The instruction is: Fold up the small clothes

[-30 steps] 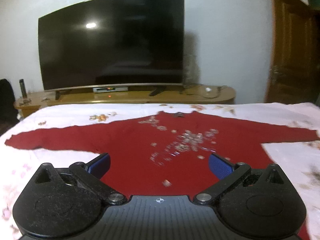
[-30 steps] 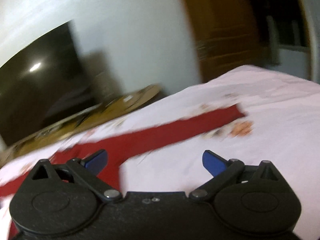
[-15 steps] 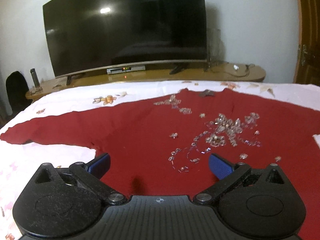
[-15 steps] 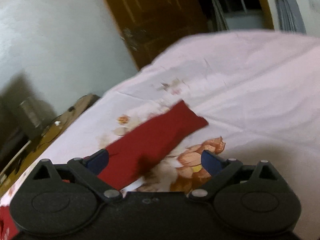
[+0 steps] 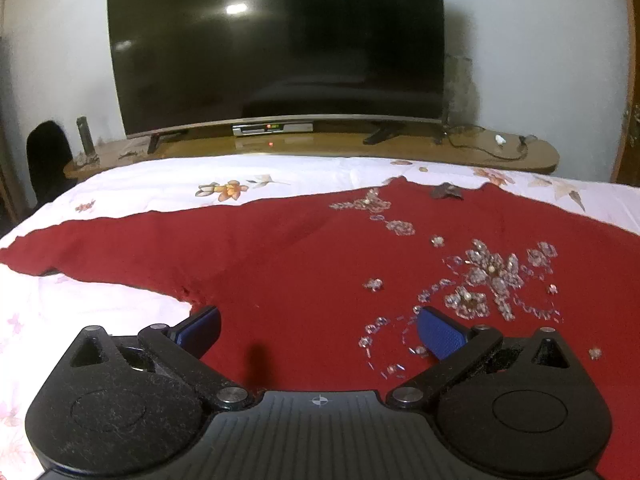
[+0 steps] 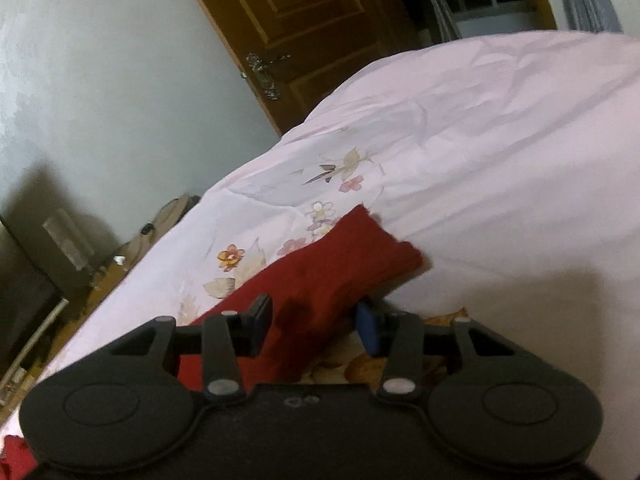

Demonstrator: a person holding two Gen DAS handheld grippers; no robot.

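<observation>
Fingers point(image 6: 264, 322) of right gripper point(image 6: 316, 326) bracket red sleeve point(image 6: 340, 260), perhaps touching.

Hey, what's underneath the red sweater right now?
The red sweater lies spread on a white floral bedsheet, which shows all around it. Whatever is directly beneath the fabric is covered, so nothing else can be confirmed.

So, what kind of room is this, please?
Most likely a bedroom at home: a bed with a flowered sheet, a large television on a low wooden stand, and a wooden door.
</observation>
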